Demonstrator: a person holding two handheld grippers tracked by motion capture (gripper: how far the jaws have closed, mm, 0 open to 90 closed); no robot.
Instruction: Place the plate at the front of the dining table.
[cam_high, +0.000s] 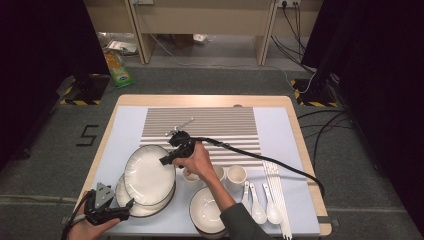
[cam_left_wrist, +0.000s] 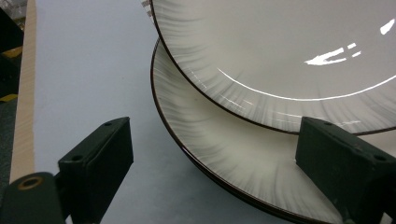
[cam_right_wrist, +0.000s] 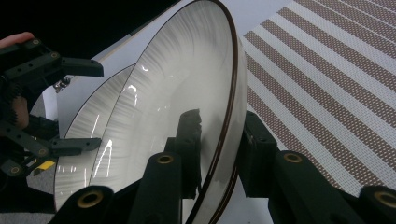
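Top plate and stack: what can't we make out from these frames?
- Plates under the top plate: high view, count hidden by it.
- Top plate's underside: right gripper view, blocked by the right gripper, whose jaws straddle its rim.
- Lower plate: left gripper view, cut off by the frame's bottom edge and the left gripper jaw.
- Spoons: high view, too small for detail.

Ahead of the left gripper (cam_high: 125, 207), the stacked white ribbed plates with dark rims (cam_high: 142, 202) block the way; bare pale blue mat (cam_left_wrist: 88, 74) lies open beside them. Behind the right gripper (cam_high: 164, 161), small white cups (cam_high: 236, 175) crowd in; the striped placemat (cam_high: 220, 125) stays free.
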